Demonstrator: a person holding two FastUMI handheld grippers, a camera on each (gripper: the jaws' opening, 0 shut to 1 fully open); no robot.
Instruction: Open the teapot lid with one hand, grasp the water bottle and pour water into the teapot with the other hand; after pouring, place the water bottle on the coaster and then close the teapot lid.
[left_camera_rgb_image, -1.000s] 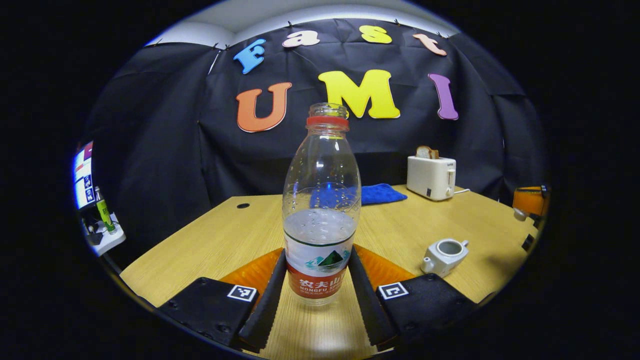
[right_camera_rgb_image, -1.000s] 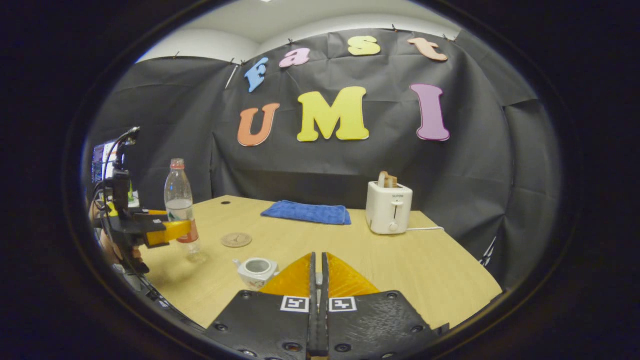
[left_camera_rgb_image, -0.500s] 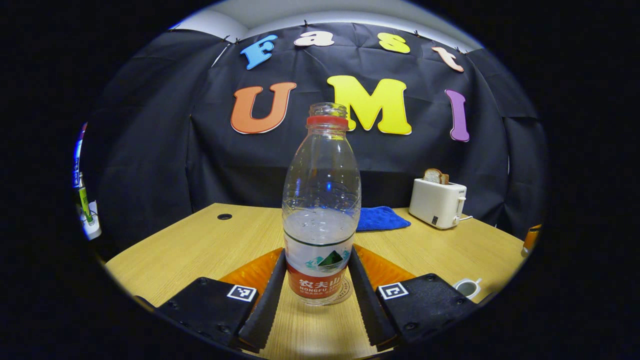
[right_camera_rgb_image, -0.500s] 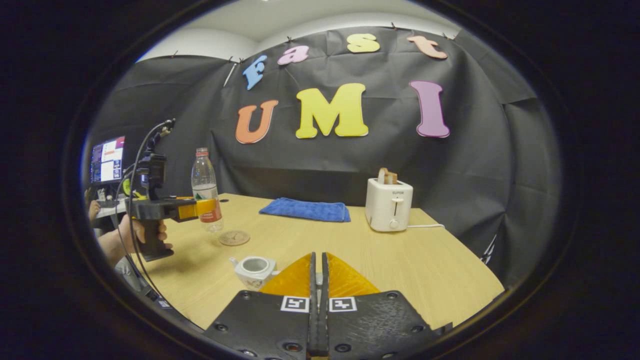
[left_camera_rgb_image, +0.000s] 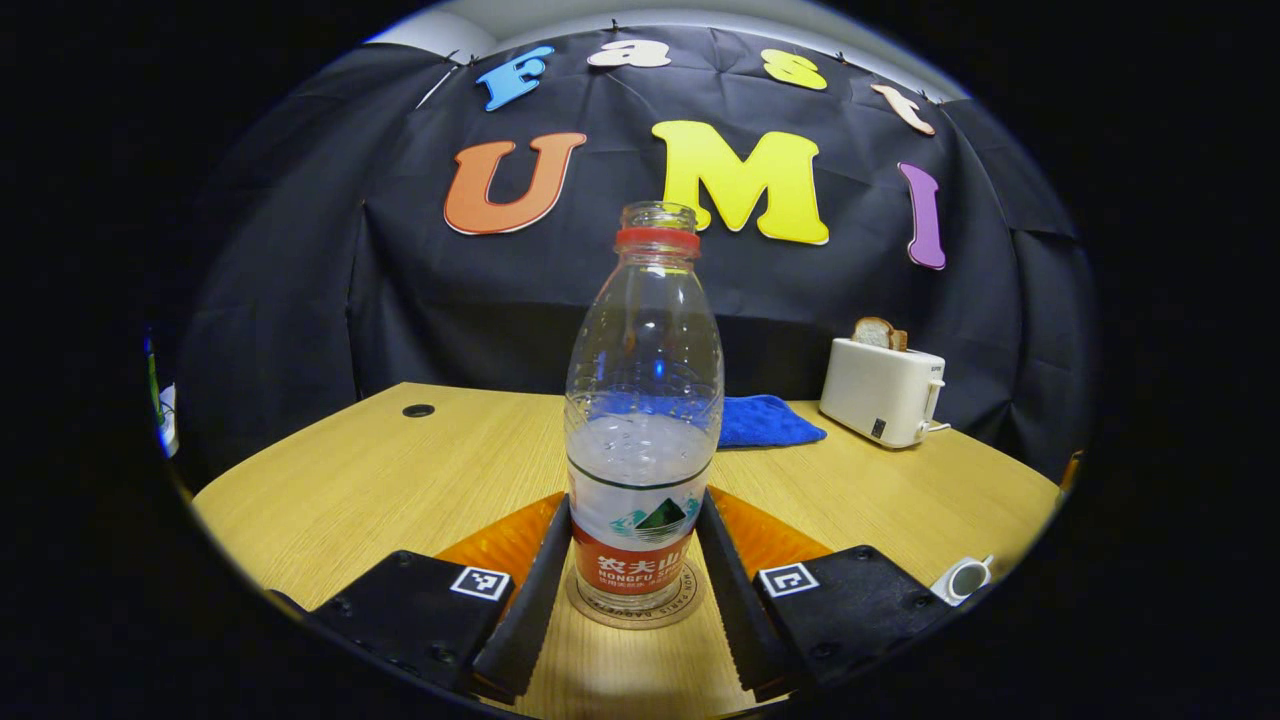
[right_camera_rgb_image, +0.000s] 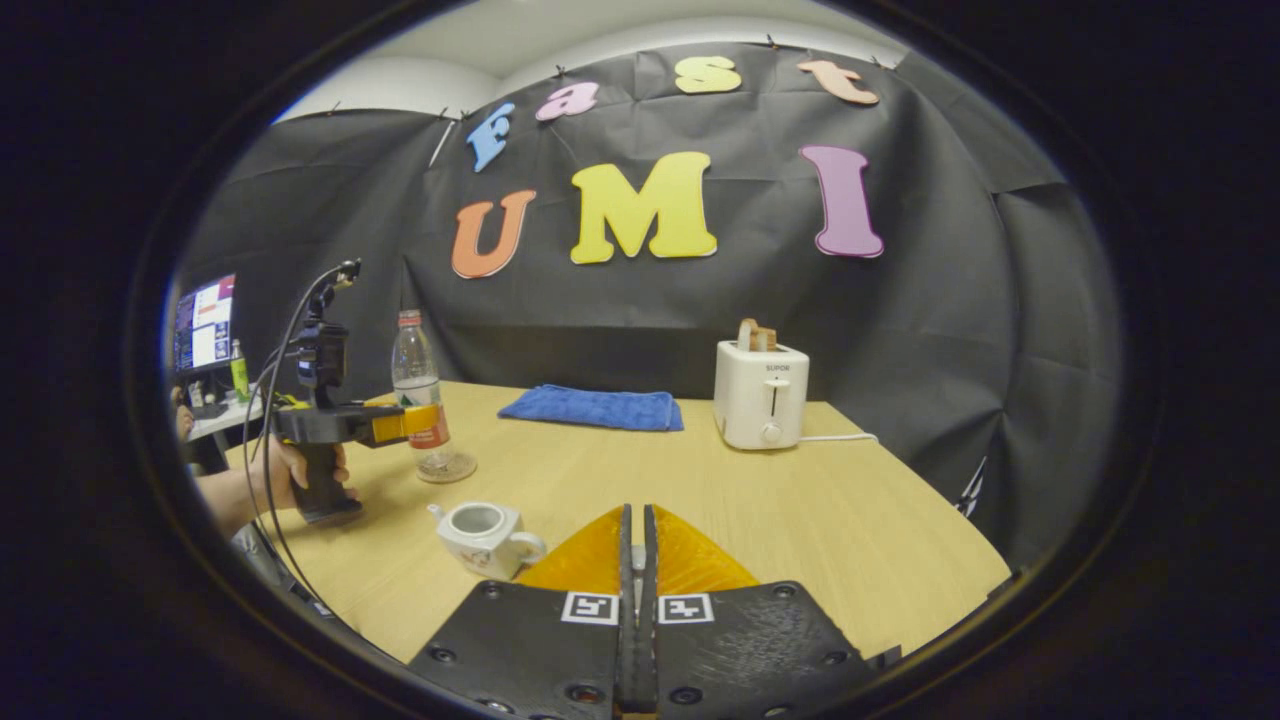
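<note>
Gripping clear ribbed plastic water bottle (left_camera_rgb_image: 642, 420) at its label, left tool (left_camera_rgb_image: 632, 590) clamped on both sides; bottle upright, uncapped, about half full, base on round coaster (left_camera_rgb_image: 632, 612). Right tool (right_camera_rgb_image: 636, 560) fingers pressed together; whether anything sits between them cannot tell. Small white ceramic teapot (right_camera_rgb_image: 484, 536), lid off, just left of right tool. Pale wood-grain table (right_camera_rgb_image: 800, 520) with blue folded cloth (right_camera_rgb_image: 592, 408), white toaster (right_camera_rgb_image: 762, 396) with bread. Black cloth wall behind.
</note>
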